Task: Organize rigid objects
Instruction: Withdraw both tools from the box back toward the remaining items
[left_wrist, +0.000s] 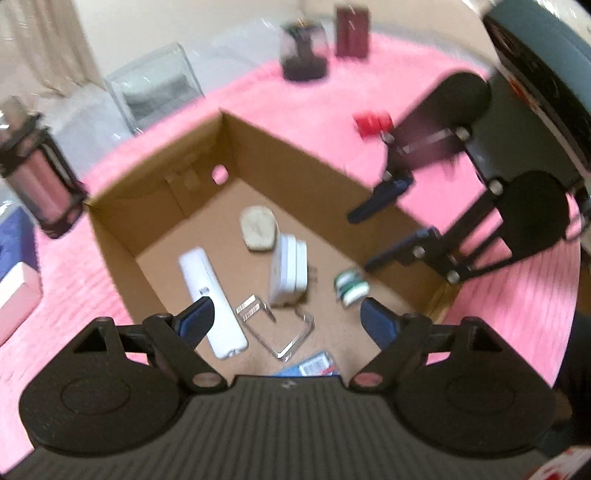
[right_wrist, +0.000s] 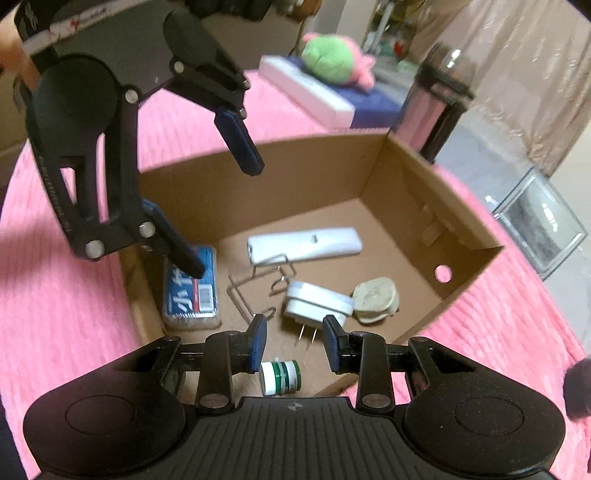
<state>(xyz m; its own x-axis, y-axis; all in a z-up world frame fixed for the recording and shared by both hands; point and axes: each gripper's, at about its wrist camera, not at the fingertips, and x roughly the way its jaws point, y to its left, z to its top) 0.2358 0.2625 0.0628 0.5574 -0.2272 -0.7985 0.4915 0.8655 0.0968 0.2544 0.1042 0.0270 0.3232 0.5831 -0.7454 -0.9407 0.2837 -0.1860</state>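
**Box filling up, both grippers empty above it**

The cardboard box (right_wrist: 388, 177) on the pink cover holds a white remote (right_wrist: 306, 243), plug adapter (right_wrist: 317, 304), clear stand (right_wrist: 255, 284), blue packet (right_wrist: 192, 291) and green-striped roll (right_wrist: 280, 376). The left gripper (left_wrist: 286, 319) hangs spread wide, holding nothing; the right gripper (right_wrist: 294, 345) is narrowly parted, also empty. Likely between placements: next, fetch the red item (left_wrist: 371, 123) lying outside.
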